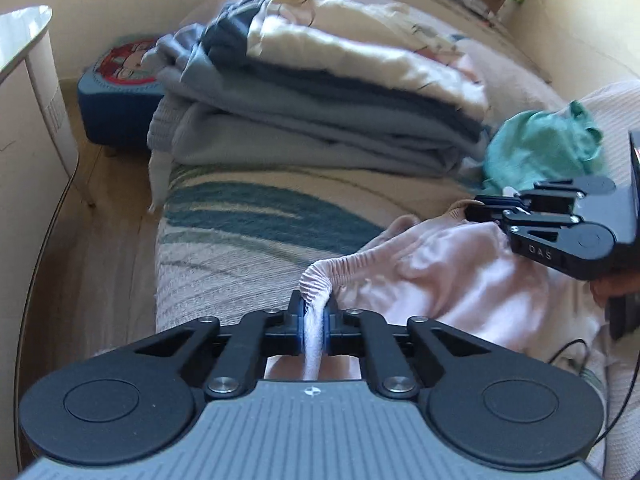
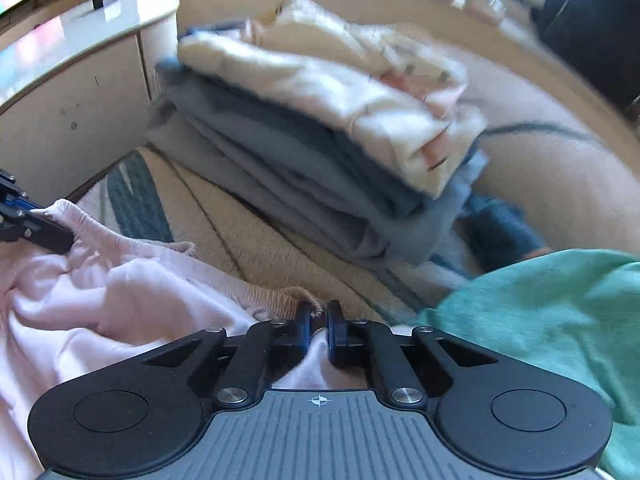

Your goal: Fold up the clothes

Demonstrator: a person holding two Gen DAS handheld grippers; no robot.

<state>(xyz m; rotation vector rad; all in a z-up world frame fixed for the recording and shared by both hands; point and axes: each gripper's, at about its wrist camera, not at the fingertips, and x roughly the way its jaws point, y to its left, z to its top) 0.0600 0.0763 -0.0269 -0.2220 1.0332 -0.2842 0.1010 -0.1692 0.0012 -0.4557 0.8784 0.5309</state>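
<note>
**Both my jaws clamped on the pink waistband**

The pink garment (image 1: 460,276) lies rumpled on the patterned bedcover (image 1: 248,240), lower right of my left view and lower left of my right view. Its gathered elastic waistband (image 1: 320,276) runs along the garment's upper edge.

My left gripper (image 1: 313,316) sits at bottom centre of its own view, jaws closed nearly all the way, with a bunched end of the waistband pinched between the pads and a strip of cloth trailing back toward the camera. My right gripper (image 2: 319,320) is likewise closed down on the waistband's other end, a small ruffle of elastic poking up between its fingers. In the left view it reaches in from the right edge, tips at the garment's far corner.

Behind the garment, centre of both views, stands a stack of folded clothes (image 1: 320,100): blue and grey pieces below, cream ones on top. A crumpled green garment (image 2: 540,312) lies to the right, beside the stack. A white cabinet (image 2: 80,92) fills the upper left of the right view, and a blue box (image 1: 116,96) sits on the floor at left.
</note>
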